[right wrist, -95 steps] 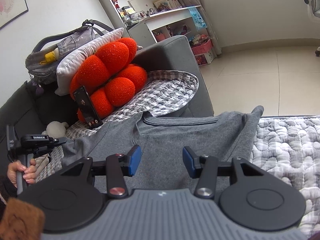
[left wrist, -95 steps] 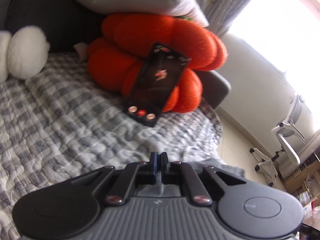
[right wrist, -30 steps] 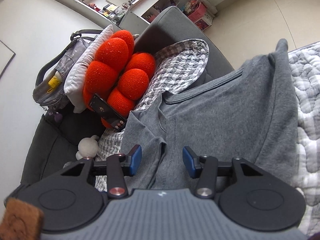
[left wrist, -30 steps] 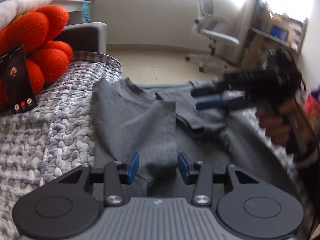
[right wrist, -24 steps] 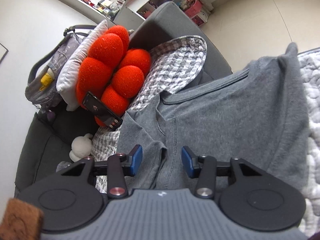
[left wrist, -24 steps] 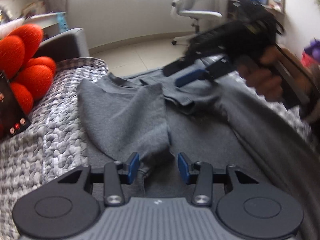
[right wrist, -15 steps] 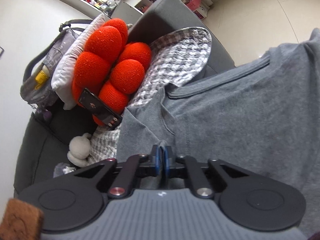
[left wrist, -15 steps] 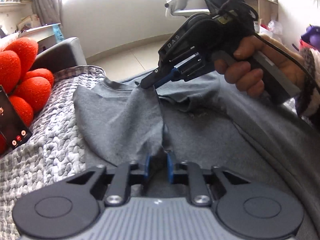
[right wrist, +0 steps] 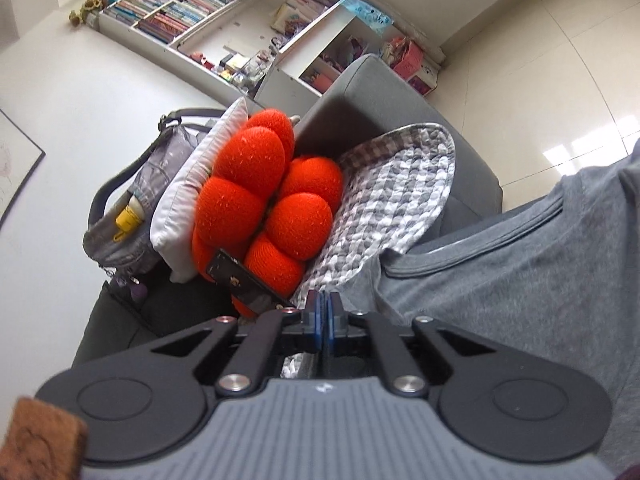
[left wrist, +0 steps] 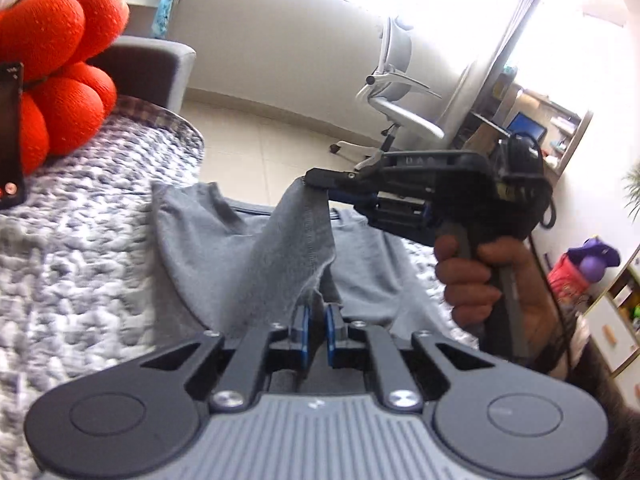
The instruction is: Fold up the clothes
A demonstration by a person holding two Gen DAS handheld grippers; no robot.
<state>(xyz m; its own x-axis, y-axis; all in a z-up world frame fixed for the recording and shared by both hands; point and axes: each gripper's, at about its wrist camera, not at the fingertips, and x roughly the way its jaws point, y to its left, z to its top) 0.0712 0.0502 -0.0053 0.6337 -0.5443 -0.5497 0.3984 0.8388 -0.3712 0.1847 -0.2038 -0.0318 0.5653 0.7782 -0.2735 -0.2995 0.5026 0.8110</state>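
A grey sweatshirt (left wrist: 224, 256) lies on the quilted checked cover of a sofa. My left gripper (left wrist: 316, 320) is shut on the lower end of a folded strip of the sweatshirt. My right gripper (left wrist: 320, 180), seen in the left wrist view, is shut on the upper end of that strip and holds it lifted above the sofa. In the right wrist view my right gripper (right wrist: 323, 308) has its pads pressed together, and the sweatshirt (right wrist: 520, 280) spreads to the right with its collar showing.
An orange knotted cushion (right wrist: 264, 208) with a black phone (right wrist: 244, 280) leaning on it sits at the sofa's end, also in the left wrist view (left wrist: 52, 64). A white pillow (right wrist: 188, 192) and grey bag (right wrist: 132, 208) lie behind it. An office chair (left wrist: 396, 100) stands on the floor.
Both grippers have closed on the folded sleeve part of the sweatshirt and lifted it. The right gripper has risen, stretching the strip between the two grippers.
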